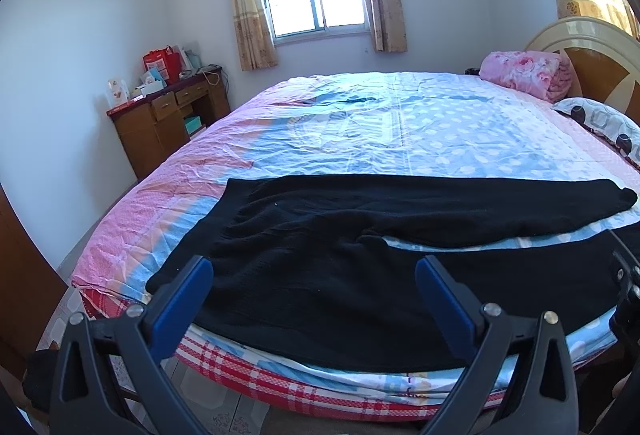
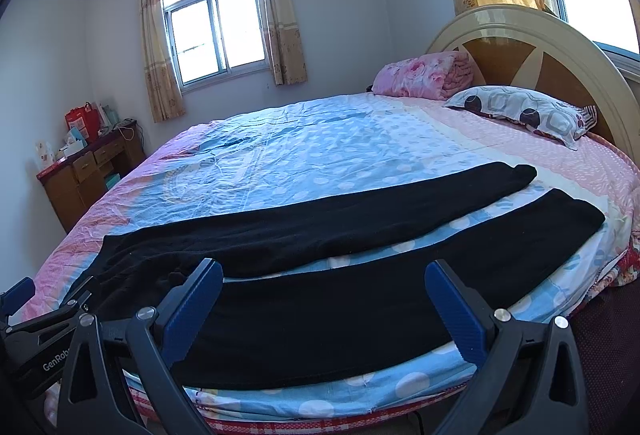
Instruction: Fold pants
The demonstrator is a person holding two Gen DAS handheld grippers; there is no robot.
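Black pants lie spread flat along the near edge of the bed, waist to the left, both legs running right. In the right wrist view the pants show two separate legs with a strip of sheet between them. My left gripper is open, hovering over the waist and seat part near the bed edge, nothing between its blue fingers. My right gripper is open over the near leg, also holding nothing. The left gripper shows at the lower left of the right wrist view.
The round bed has a blue and pink sheet. A folded pink blanket and a patterned pillow lie by the headboard. A wooden desk with boxes stands in the far left corner. Tiled floor lies below the bed edge.
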